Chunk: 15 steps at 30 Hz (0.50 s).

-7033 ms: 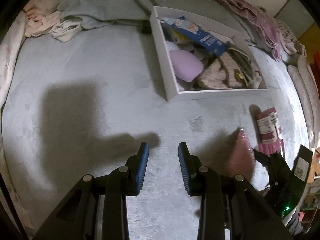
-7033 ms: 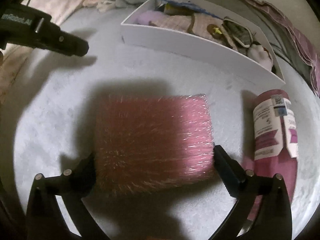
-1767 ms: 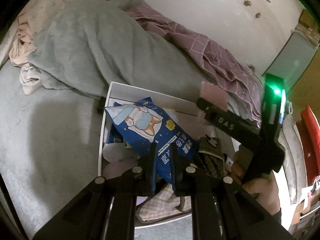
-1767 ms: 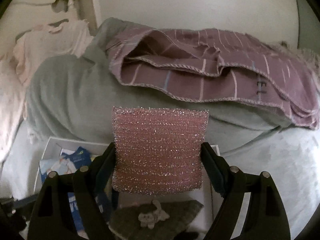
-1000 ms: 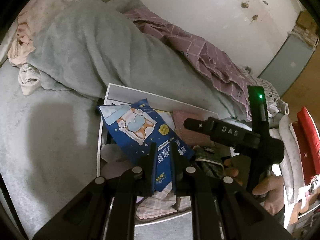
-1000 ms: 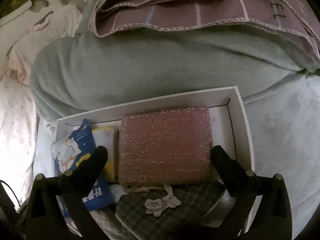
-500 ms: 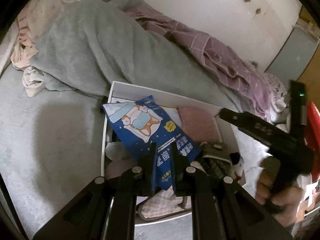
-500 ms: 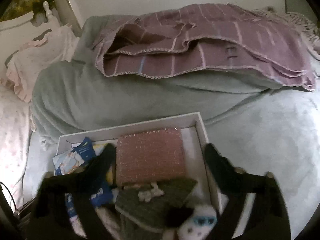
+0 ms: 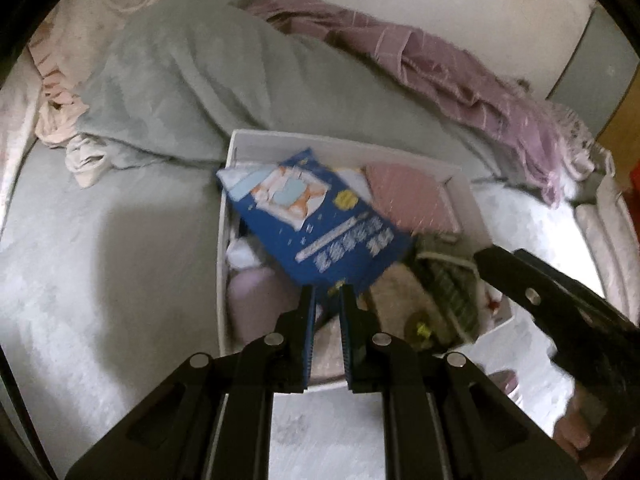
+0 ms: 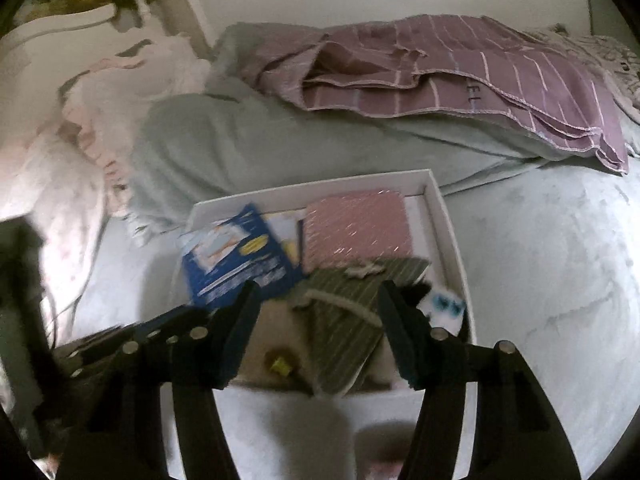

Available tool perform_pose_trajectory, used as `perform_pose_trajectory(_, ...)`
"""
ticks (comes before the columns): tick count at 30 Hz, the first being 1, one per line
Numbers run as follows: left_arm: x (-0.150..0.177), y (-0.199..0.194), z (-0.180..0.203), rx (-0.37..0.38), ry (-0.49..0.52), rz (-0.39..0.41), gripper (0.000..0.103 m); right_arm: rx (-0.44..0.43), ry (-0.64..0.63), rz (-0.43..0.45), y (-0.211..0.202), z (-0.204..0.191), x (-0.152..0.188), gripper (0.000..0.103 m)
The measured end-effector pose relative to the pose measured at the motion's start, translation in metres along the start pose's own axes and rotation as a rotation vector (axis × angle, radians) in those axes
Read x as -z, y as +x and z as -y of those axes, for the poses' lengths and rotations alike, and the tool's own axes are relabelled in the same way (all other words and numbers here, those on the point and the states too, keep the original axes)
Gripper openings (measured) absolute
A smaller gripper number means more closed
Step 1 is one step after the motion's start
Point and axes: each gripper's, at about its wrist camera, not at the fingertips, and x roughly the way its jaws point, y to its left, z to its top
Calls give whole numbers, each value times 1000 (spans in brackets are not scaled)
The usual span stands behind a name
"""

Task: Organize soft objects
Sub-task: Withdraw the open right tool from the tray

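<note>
Change since earlier frames: seven seconds before, the glittery pink square sponge pad point(image 10: 357, 227) lay on the bed between the right gripper's fingers; at this moment it lay inside the white rectangular box point(image 10: 447, 224), and the right gripper point(image 10: 320, 312) had drawn back from it, empty.

Left wrist view, left gripper point(image 9: 326, 312): its blue-padded fingers were clenched on the lower edge of the blue printed plastic packet point(image 9: 316, 220), which tilted up over the box's left half.
Left wrist view, box point(image 9: 460, 188): it sat on the pale grey bedsheet point(image 9: 100, 260), with the pink pad point(image 9: 408, 196) flat in its far right corner, just beside the packet.
Left wrist view, other contents: a lilac rounded cushion point(image 9: 256, 300) at the near left and a dark green striped cloth point(image 9: 448, 280) at the right; the frame was blurred.
Left wrist view, right gripper point(image 9: 560, 312): its black body crossed the lower right; finger state could not be told here.

Right wrist view, right gripper: fingers spread wide apart, holding nothing, above the box's near end.
Right wrist view, pad: flat in the far right part of the box, touching the green striped cloth point(image 10: 352, 308) in front of it.
Right wrist view, packet point(image 10: 236, 260): at the left of the pad.
Right wrist view, background: a grey-green fleece blanket point(image 10: 248, 144) and a mauve striped blanket point(image 10: 460, 76) heaped behind the box.
</note>
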Motion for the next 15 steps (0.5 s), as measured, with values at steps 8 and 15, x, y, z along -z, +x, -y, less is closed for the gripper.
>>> perform_pose_trajectory(8, 9, -23, 23, -84, 59, 29, 42, -6, -85, 139, -46, -11, 39, 81)
perform_pose_trajectory(15, 35, -71, 39, -231, 60, 193, 46, 46, 1, 114, -59, 17, 47, 82)
